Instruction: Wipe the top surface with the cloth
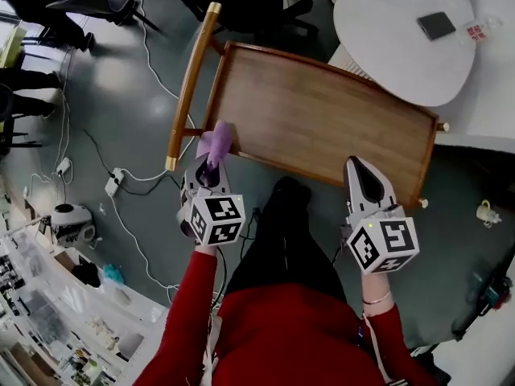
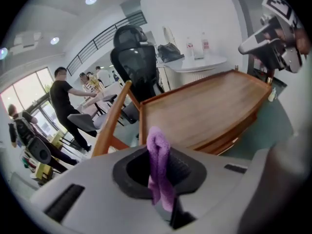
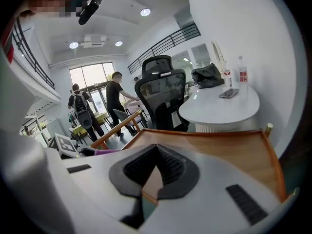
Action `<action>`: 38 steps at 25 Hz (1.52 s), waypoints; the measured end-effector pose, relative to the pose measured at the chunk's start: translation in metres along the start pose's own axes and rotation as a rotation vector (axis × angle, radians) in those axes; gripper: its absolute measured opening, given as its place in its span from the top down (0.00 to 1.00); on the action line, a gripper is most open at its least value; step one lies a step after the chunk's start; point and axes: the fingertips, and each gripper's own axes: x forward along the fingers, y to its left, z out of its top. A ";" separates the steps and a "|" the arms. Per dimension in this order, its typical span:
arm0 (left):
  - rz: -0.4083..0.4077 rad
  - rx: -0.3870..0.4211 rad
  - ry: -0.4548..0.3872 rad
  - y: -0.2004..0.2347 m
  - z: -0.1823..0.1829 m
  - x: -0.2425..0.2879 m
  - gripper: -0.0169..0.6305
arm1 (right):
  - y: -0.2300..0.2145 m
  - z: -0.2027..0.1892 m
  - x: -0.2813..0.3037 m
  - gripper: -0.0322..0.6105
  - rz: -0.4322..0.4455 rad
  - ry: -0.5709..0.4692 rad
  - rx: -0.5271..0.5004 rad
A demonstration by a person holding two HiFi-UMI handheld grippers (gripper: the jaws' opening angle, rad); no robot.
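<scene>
Purple cloth (image 2: 159, 152) pinched in my left gripper (image 1: 211, 166), at seven o'clock on the wooden top (image 1: 322, 115).
Right gripper (image 3: 156, 150), jaws pressed together on nothing, hangs at five o'clock. Wiping looks unstarted; next I lower the cloth flat and sweep toward one o'clock.

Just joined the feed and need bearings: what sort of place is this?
Probably an open-plan office or lab: black swivel chairs, a round white meeting table, and power strips trailing cables.
</scene>
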 end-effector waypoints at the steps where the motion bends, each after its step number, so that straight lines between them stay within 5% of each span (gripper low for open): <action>1: -0.041 -0.015 0.001 -0.010 0.002 0.004 0.90 | -0.004 -0.003 -0.005 0.93 -0.018 -0.004 0.011; 11: -0.602 -0.045 -0.024 -0.176 0.046 -0.003 0.90 | -0.056 -0.033 -0.074 0.93 -0.273 -0.066 0.125; 19: -0.955 0.052 -0.015 -0.309 0.095 -0.037 0.90 | -0.090 -0.068 -0.165 0.93 -0.550 -0.146 0.279; 29: -1.163 0.204 -0.017 -0.438 0.130 -0.080 0.90 | -0.116 -0.099 -0.239 0.93 -0.747 -0.194 0.403; 38: -1.265 0.255 -0.057 -0.465 0.150 -0.109 0.90 | -0.133 -0.100 -0.244 0.93 -0.755 -0.196 0.416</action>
